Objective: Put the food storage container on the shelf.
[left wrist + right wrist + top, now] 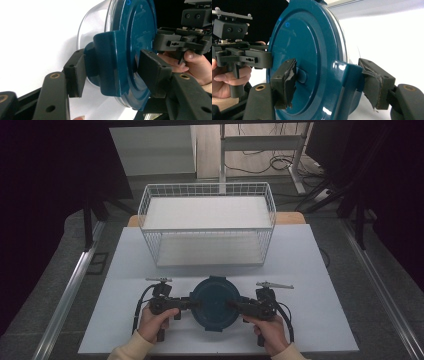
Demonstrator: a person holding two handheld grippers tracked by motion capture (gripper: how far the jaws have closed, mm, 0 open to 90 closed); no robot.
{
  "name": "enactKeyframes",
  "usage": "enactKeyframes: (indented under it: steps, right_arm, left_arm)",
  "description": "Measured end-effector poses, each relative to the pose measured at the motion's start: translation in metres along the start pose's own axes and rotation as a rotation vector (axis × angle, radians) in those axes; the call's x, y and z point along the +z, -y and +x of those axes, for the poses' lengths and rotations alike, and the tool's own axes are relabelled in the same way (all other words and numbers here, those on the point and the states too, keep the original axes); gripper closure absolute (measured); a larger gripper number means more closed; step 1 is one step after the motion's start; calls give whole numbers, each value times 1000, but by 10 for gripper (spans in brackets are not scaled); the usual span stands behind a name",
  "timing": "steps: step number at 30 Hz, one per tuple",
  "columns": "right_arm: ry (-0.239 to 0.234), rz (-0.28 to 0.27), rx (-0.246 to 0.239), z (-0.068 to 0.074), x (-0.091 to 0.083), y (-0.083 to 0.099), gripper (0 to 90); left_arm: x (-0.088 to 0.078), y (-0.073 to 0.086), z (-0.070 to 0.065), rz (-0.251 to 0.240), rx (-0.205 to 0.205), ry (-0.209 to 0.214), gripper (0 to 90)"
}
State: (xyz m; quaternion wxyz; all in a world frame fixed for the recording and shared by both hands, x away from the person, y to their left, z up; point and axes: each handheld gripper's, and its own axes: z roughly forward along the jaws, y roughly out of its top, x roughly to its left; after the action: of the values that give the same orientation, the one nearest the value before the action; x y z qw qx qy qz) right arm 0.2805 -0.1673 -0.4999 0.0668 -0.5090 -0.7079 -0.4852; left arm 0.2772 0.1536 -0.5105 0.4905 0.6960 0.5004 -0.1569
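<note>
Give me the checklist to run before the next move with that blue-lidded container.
1. Right grip: the right gripper has its fingers clamped across the right latch. Ok.
2. Left grip: the left gripper has its fingers flanking the left latch and they seem to touch it. Whether the grip is firm: cannot tell.
3. Seating: the lid sits on the clear container. Ok.
4. Right finger pads: frayed and torn. Not ok.
5. Clearance: the wire basket stands apart behind the container on the table. Ok.
</note>
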Motion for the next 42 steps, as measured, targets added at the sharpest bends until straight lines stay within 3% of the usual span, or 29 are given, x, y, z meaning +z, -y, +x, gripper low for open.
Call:
enactKeyframes:
  steps: [9,14,30,42]
  right_arm:
    - [-8,-13,-34,4,1,0,328]
    - [-7,-28,-57,6,-3,-3,329]
    - [-3,-72,-190,26,-17,-14,330]
    - [-9,-87,-221,34,-22,-22,333]
  left_arm:
    - [-5,-1,-5,-27,46,-18,443]
    - [-6,-1,-9,-34,50,-11,448]
    - [-20,-5,-26,-81,97,-4,450]
    - [-27,-11,-33,-100,124,-3,452]
